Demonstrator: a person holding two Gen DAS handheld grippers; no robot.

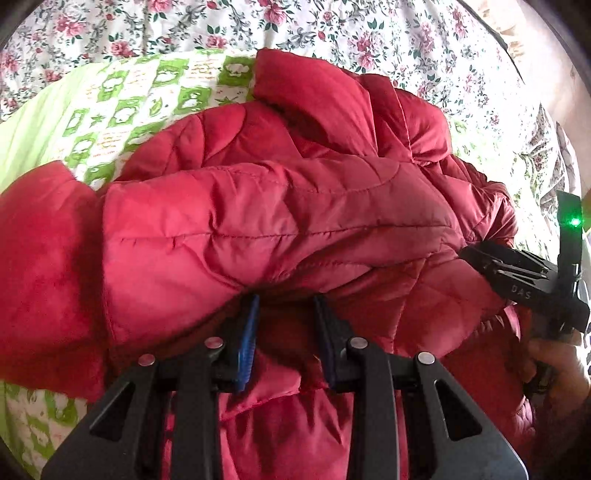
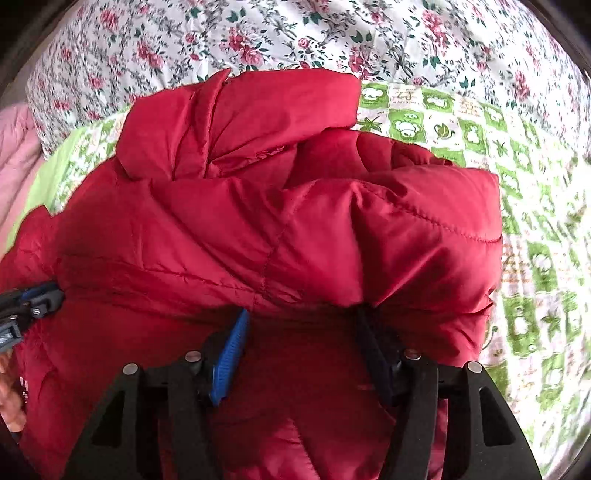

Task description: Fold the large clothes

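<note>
Pinching red jacket (image 1: 280, 206) folds, left hand-held gripper (image 1: 286, 306) narrowly, right hand-held gripper (image 2: 303, 321) wider.

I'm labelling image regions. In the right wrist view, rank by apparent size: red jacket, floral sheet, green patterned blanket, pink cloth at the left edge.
1. Red jacket, nearest the camera, so enlarged.
2. Floral sheet.
3. Green patterned blanket.
4. Pink cloth, mostly cut off.

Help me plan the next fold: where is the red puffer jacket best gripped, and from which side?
Grip the red puffer jacket at its near folded edge, coming from the near side with both grippers. That edge bulges as a thick roll facing them, while the far part lies bunched on the green patterned sheet.
</note>
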